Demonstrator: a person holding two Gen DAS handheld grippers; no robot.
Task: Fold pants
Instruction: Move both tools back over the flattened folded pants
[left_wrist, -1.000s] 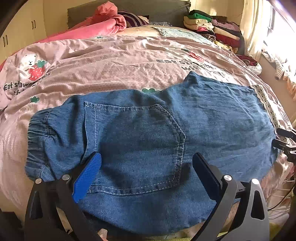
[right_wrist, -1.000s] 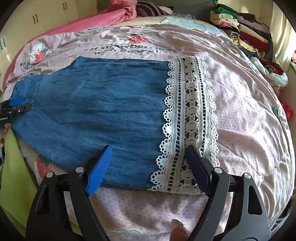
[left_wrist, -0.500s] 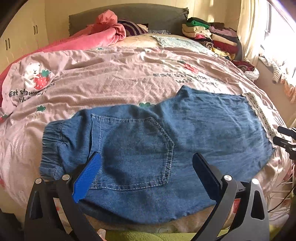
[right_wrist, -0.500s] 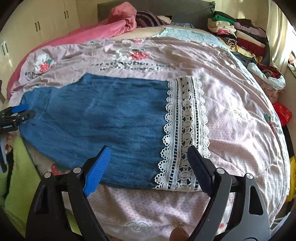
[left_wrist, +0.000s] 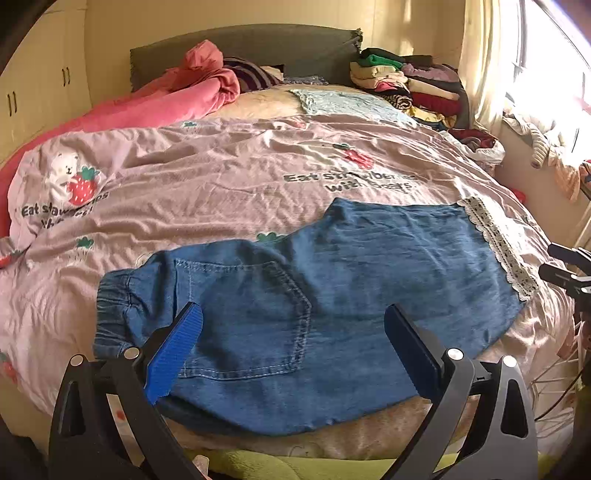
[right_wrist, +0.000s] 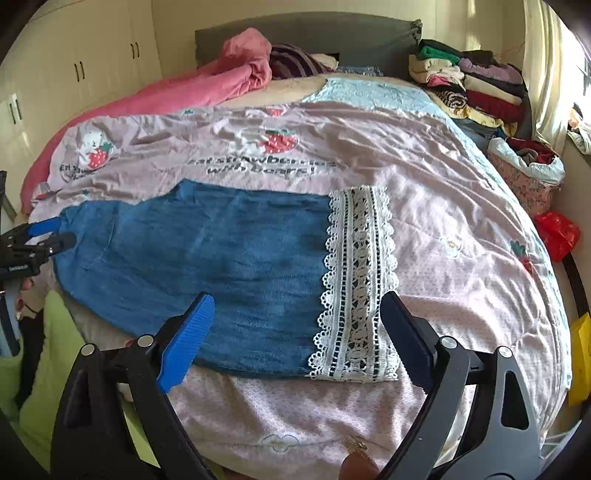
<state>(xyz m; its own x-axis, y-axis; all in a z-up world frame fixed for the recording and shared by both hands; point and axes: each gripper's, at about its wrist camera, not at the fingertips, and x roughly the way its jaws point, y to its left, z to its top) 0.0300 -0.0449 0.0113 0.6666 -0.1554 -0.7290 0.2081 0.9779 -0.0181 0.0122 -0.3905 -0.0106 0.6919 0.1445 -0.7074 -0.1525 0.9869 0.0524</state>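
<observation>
Blue denim pants (left_wrist: 332, 295) lie flat on the bed, folded leg on leg, back pocket up, elastic waistband (left_wrist: 114, 306) at the left and white lace hem (right_wrist: 356, 280) at the right. My left gripper (left_wrist: 291, 354) is open and empty, hovering above the near edge by the pocket. My right gripper (right_wrist: 295, 332) is open and empty, hovering above the near edge by the lace hem. The right gripper also shows in the left wrist view (left_wrist: 565, 266), and the left gripper in the right wrist view (right_wrist: 33, 243).
The pants rest on a pink strawberry-print duvet (left_wrist: 221, 177). A pink blanket (left_wrist: 177, 99) is bunched at the back left. A pile of folded clothes (left_wrist: 413, 85) sits at the back right. A red bag (right_wrist: 556, 232) lies beside the bed.
Both grippers have pulled back and up from the pants, staying open. The pants lie still and now look smaller in both views.
</observation>
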